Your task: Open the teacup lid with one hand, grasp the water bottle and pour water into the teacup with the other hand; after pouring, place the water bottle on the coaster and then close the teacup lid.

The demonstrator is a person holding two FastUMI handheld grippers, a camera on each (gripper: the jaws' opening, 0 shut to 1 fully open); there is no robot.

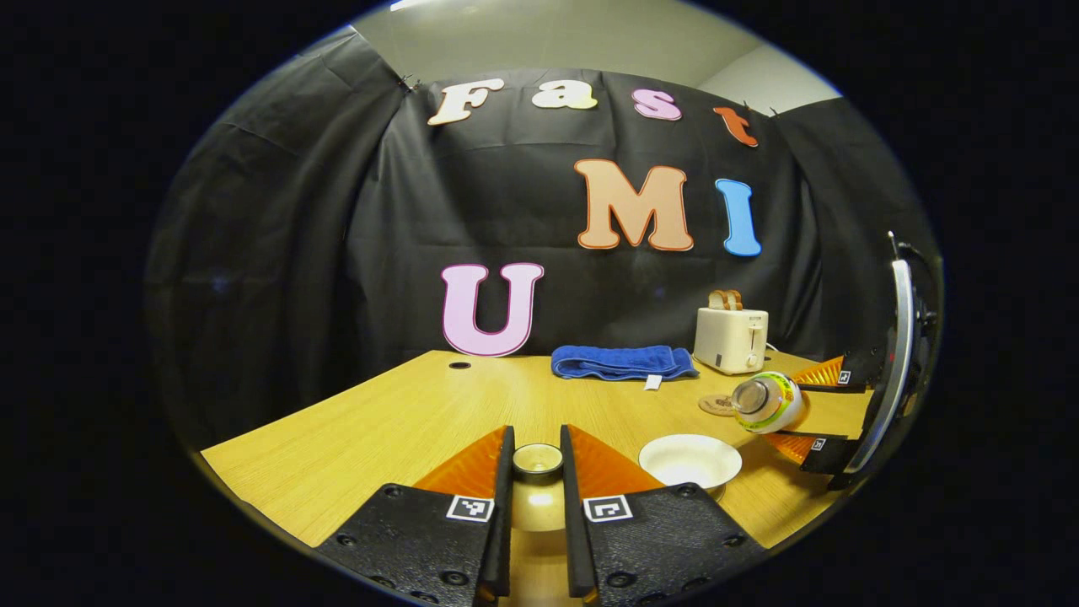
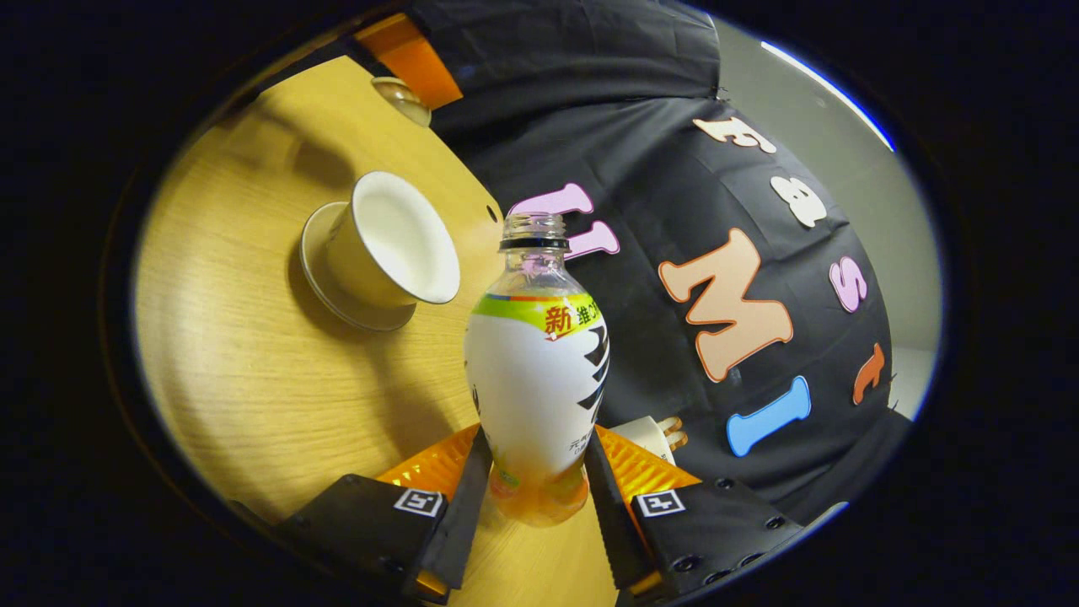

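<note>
1. The light wooden table (image 1: 396,421) spans the booth floor in the left gripper view.
2. A folded blue towel (image 1: 622,362) lies at the table's far edge, with a cream toaster (image 1: 730,339) holding bread slices just to its right.
3. The clear plastic water bottle with a white and green label (image 2: 536,371) is clamped between the fingers of the right gripper (image 2: 533,480); it is uncapped and tilted, its mouth pointing toward the cup, above the table.
4. The white porcelain teacup (image 2: 389,240) stands open on its saucer (image 2: 337,287), near the bottle's mouth but apart from it.
5. The left gripper (image 1: 537,472) is closed on the small round teacup lid (image 1: 538,459), held up off the table beside the cup.
6. A round brown coaster (image 1: 716,405) lies in front of the toaster.
</note>
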